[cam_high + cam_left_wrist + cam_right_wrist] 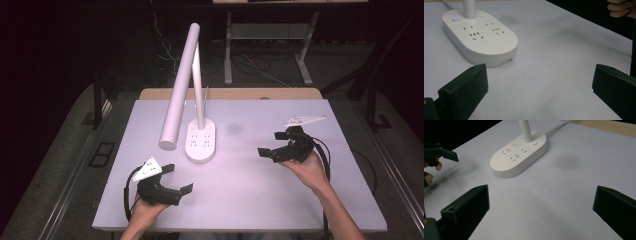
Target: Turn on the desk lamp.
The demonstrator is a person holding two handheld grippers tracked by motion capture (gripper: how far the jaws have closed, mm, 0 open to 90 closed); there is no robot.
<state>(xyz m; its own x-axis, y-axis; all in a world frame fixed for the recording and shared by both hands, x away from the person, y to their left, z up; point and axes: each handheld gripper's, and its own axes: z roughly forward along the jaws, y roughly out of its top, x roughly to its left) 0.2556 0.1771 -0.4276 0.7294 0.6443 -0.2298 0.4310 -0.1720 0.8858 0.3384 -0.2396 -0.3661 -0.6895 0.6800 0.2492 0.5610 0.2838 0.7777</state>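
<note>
Both the left gripper (pixel 176 178) and right gripper (pixel 272 143) gape wide, empty, flanking the desk lamp's socket base (pixel 201 141) mid-table. A careless sweep could clip its tilted lamp head (pixel 178 92) (it overhangs the left side) and tip it.

White desk (pixel 250 195) with a strip of bare wood along its far edge. Standing on it left of centre: a white oval lamp base (pixel 201 142) with socket outlets on top, a thin stem rising from its far end. Otherwise bare surface.
</note>
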